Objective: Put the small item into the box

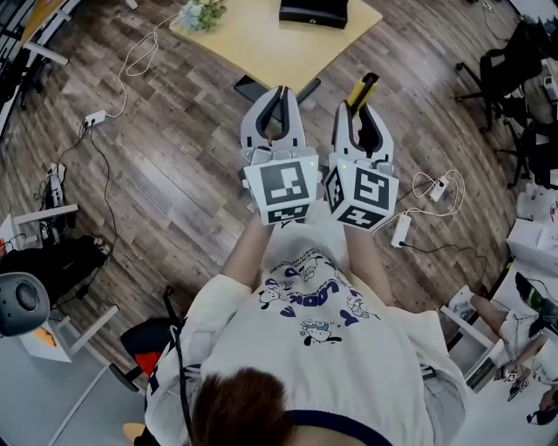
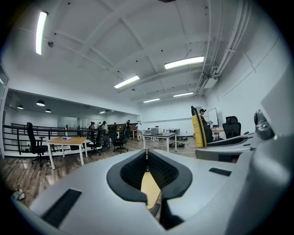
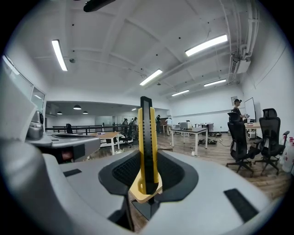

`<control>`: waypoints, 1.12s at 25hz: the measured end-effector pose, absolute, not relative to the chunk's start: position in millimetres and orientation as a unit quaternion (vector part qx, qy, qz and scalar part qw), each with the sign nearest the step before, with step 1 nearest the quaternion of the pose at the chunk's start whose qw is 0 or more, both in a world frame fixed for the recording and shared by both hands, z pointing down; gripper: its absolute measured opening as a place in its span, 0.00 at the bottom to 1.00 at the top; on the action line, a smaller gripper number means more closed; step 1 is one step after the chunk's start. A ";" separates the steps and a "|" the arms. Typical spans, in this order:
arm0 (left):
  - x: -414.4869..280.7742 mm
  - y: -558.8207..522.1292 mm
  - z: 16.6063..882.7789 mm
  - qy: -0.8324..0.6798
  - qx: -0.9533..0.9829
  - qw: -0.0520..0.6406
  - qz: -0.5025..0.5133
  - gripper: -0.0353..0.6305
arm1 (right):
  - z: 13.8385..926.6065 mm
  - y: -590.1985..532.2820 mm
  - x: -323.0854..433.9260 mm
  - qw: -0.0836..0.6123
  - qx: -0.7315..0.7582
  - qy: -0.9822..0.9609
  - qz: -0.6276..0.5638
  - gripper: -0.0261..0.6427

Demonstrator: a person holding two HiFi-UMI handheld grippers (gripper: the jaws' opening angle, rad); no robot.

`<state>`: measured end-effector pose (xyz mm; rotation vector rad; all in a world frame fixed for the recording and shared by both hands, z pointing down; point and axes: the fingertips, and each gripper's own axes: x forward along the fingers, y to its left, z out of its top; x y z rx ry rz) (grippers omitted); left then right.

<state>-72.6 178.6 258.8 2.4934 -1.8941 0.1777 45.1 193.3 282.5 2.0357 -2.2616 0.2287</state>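
Dark wood-plank flooring [image 1: 174, 157] is stretching beneath a person who is holding both grippers out side by side. The right gripper [image 1: 363, 111] is clamping a yellow-and-black plastic utility knife [image 1: 361, 91], which is sticking out past its jaws. The left gripper [image 1: 281, 92] is carrying nothing, its jaws meeting at the tips. A black rectangular box [image 1: 314, 12] is sitting on the light wooden table [image 1: 253, 43] ahead.

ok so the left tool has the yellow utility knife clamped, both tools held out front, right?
No: the right tool has the yellow utility knife clamped, upright between its jaws in the right gripper view. The left tool is shut and empty. Both are held out front.
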 end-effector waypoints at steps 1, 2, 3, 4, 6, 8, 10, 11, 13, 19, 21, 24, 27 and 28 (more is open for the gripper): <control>-73.9 175.6 259.5 -0.605 0.794 0.004 0.057 0.09 | 283.0 190.6 45.1 0.046 0.667 -0.740 0.076 0.23; -75.1 172.1 260.1 -0.607 0.793 0.006 0.057 0.09 | 283.8 187.2 45.2 0.046 0.667 -0.740 0.077 0.23; -76.3 168.2 260.9 -0.608 0.792 0.007 0.057 0.09 | 284.7 183.4 45.4 0.047 0.667 -0.740 0.078 0.23; -77.1 163.9 261.7 -0.609 0.791 0.008 0.058 0.09 | 285.8 179.2 45.6 0.047 0.667 -0.739 0.080 0.23; -78.1 154.4 263.7 -0.611 0.789 0.010 0.060 0.09 | 288.1 169.7 46.5 0.049 0.666 -0.740 0.082 0.23; -77.5 142.9 266.2 -0.614 0.787 0.012 0.062 0.09 | 290.3 158.1 48.4 0.051 0.664 -0.741 0.083 0.23; -74.7 130.1 268.4 -0.618 0.784 0.014 0.064 0.09 | 292.6 144.9 51.9 0.052 0.661 -0.744 0.085 0.23; -72.5 123.6 269.1 -0.619 0.782 0.014 0.065 0.09 | 293.8 138.1 54.2 0.052 0.659 -0.745 0.086 0.23; -67.6 110.2 269.6 -0.623 0.780 0.015 0.066 0.09 | 295.7 123.6 59.3 0.052 0.656 -0.747 0.089 0.23; -54.8 62.0 268.5 -0.638 0.767 0.016 0.067 0.09 | 296.2 70.7 73.6 0.054 0.641 -0.760 0.092 0.23; -49.5 44.7 268.2 -0.643 0.763 0.017 0.069 0.09 | 294.6 50.9 79.7 0.054 0.636 -0.764 0.094 0.23; -37.5 18.0 267.1 -0.649 0.757 0.021 0.071 0.09 | 290.7 22.0 92.1 0.053 0.630 -0.769 0.095 0.23; -23.4 -8.0 264.3 -0.655 0.752 0.019 0.070 0.09 | 287.3 -6.4 104.0 0.050 0.621 -0.777 0.092 0.23; -18.5 -16.2 263.1 -0.657 0.750 0.017 0.069 0.09 | 286.2 -15.4 108.0 0.049 0.618 -0.780 0.091 0.23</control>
